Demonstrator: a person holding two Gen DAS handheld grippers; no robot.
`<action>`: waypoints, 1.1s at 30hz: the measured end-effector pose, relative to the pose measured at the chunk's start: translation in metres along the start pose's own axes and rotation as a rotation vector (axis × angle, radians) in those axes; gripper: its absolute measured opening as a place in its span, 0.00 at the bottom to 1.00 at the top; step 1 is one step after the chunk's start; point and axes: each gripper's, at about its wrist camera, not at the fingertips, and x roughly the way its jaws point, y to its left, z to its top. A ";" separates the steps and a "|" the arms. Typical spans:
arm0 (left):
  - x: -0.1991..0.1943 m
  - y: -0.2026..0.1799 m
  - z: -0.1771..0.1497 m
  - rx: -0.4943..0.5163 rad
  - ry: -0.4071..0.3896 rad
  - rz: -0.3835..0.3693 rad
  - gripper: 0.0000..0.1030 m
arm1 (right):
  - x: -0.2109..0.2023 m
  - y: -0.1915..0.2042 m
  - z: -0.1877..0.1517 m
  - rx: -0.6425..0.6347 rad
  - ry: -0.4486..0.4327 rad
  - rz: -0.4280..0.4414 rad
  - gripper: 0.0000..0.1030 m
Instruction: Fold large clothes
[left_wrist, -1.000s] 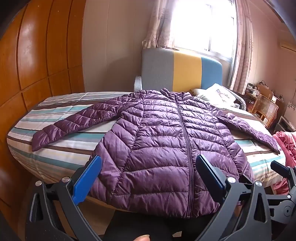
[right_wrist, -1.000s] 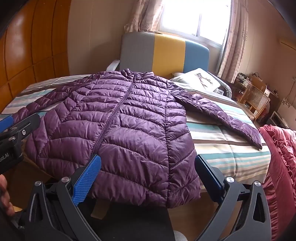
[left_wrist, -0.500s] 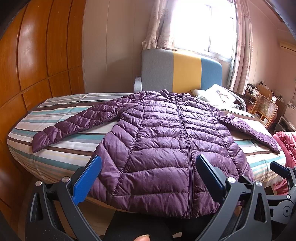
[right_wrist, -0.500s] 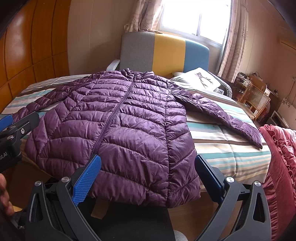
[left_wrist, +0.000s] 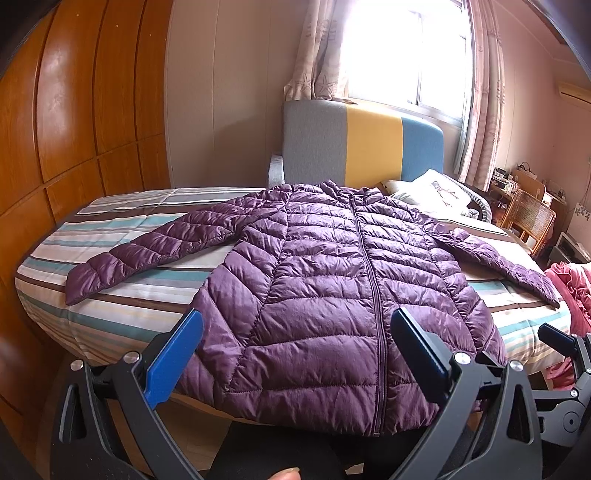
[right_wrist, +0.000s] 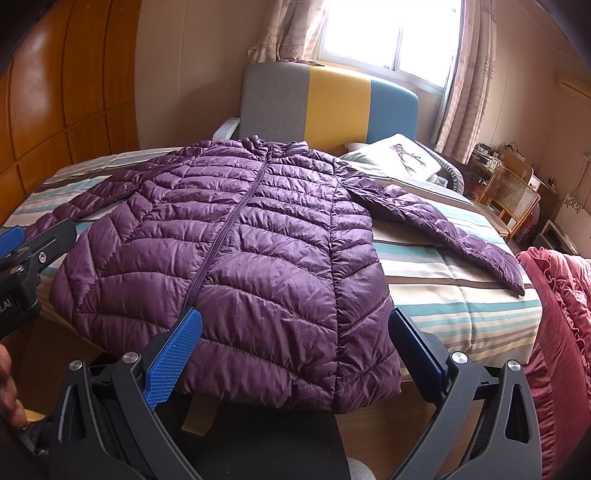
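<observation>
A purple quilted puffer jacket (left_wrist: 332, 288) lies front-up and zipped on the striped bed (left_wrist: 122, 317), both sleeves spread out to the sides, its hem hanging over the near bed edge. It also shows in the right wrist view (right_wrist: 236, 254). My left gripper (left_wrist: 295, 354) is open and empty, held just short of the hem. My right gripper (right_wrist: 291, 350) is open and empty, near the hem's right part. The right gripper shows at the right edge of the left wrist view (left_wrist: 561, 343); the left gripper shows at the left edge of the right wrist view (right_wrist: 33, 243).
A grey, yellow and blue headboard (left_wrist: 362, 147) stands behind the bed, with a pillow (left_wrist: 432, 192) beside it. A wooden wardrobe (left_wrist: 66, 110) lines the left. A pink ruffled blanket (right_wrist: 554, 314) lies at the bed's right. A wicker chair (left_wrist: 528, 218) stands far right.
Both views have risen and drawn slightly closer to the jacket. The jacket has not moved and both grippers stay open.
</observation>
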 end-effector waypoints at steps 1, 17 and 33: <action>0.000 0.000 0.000 0.001 0.000 0.001 0.98 | 0.000 0.000 0.000 0.001 0.000 0.000 0.97; 0.000 0.002 0.001 -0.004 -0.003 0.006 0.98 | 0.002 -0.002 -0.001 0.009 0.005 0.001 0.97; 0.042 0.005 -0.005 -0.002 0.099 0.003 0.98 | 0.045 -0.026 -0.002 0.109 0.107 0.035 0.97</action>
